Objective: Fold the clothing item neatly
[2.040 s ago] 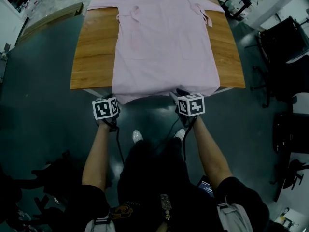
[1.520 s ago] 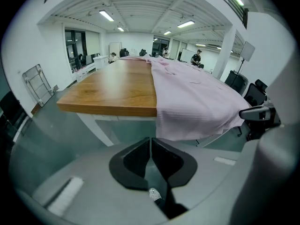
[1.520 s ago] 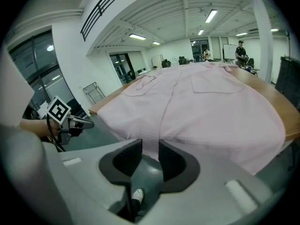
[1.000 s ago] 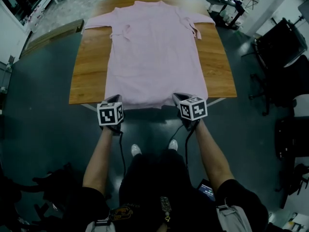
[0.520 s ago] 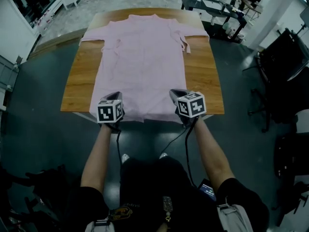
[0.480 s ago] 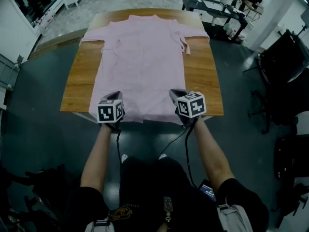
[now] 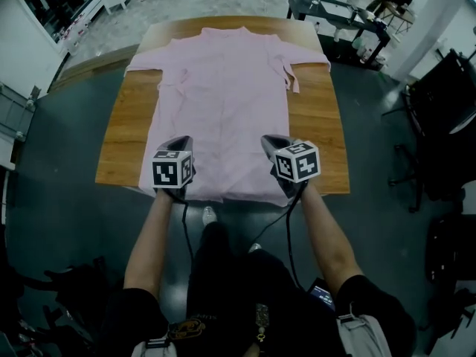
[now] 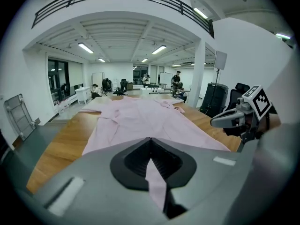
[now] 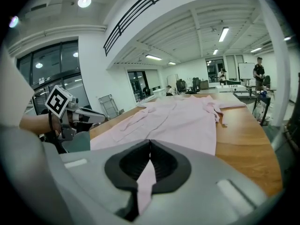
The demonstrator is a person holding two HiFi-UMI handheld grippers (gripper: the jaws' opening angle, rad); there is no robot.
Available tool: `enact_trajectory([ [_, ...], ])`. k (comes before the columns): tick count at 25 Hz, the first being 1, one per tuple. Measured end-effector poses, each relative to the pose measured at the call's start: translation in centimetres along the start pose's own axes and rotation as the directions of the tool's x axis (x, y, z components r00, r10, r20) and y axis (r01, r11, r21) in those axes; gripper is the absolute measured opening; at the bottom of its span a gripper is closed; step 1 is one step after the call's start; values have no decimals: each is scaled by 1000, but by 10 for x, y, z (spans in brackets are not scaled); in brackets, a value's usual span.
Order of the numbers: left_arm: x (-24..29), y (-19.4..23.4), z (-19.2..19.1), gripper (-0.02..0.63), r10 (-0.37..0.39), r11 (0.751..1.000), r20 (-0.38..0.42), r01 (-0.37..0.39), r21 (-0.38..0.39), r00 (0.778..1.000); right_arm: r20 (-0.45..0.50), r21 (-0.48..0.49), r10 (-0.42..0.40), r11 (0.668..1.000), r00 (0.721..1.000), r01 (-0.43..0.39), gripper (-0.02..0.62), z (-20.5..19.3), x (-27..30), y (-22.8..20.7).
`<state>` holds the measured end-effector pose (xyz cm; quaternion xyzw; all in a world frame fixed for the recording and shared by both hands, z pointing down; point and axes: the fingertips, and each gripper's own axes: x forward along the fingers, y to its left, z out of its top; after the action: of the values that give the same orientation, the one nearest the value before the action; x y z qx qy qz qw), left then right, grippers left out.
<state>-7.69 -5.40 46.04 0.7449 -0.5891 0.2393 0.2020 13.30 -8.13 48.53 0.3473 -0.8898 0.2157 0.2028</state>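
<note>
Cloth fills both grips: the left gripper (image 8: 151, 143) has its jaws pressed together on a narrow strip of the pink garment (image 7: 223, 88), and the strip runs down between the pads toward the camera. The right gripper (image 9: 150, 145) is clamped the same way on a second strip of the same fabric. From the head view the two grippers sit side by side at the garment's near hem, the left one on the left corner and the right one on the right corner, with the width of the hem stretched between them. Ahead of both sets of jaws the garment lies spread flat along the wooden table (image 7: 126, 143), running away from the grippers to its collar at the far end. Its short sleeves reach out to either side up there, and a loose tie (image 7: 291, 80) trails from the sleeve on the right gripper's side. The hem between the grippers lies at the table's near edge, just over it. Bare wood shows outboard of each gripper, to the left of the left one and to the right of the right one. In the left gripper view the right gripper shows off to the right, just beside the cloth's edge; in the right gripper view the left gripper shows off to the left in the same way. Behind the grippers the person's forearms (image 7: 152, 233) reach forward over a dark floor (image 7: 59, 199). Black office chairs (image 7: 446, 110) stand well off to the right gripper's outer side.
</note>
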Motion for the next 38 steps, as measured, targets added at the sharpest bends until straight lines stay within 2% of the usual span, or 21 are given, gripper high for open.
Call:
enact_trajectory([
  [9, 73, 51, 42, 8, -138, 990, -3, 139, 19, 990, -24, 24, -141, 990, 990, 141, 3, 47, 54, -25],
  [16, 135, 69, 67, 8, -284, 958, -23, 284, 27, 959, -51, 51, -258, 964, 965, 260, 4, 77, 94, -48],
  [21, 163, 63, 80, 8, -347, 936, -36, 348, 51, 937, -49, 56, -310, 948, 949, 313, 5, 90, 106, -65],
  [28, 197, 28, 100, 8, -364, 928, -69, 368, 64, 929, -51, 42, -350, 935, 935, 352, 5, 109, 96, -139],
  [34, 234, 8, 112, 8, -320, 942, -104, 328, 67, 942, -72, 39, -355, 933, 932, 358, 8, 110, 109, -218],
  [38, 257, 1, 114, 8, -290, 952, -126, 299, 58, 949, -118, 38, -373, 924, 920, 380, 32, 94, 120, -270],
])
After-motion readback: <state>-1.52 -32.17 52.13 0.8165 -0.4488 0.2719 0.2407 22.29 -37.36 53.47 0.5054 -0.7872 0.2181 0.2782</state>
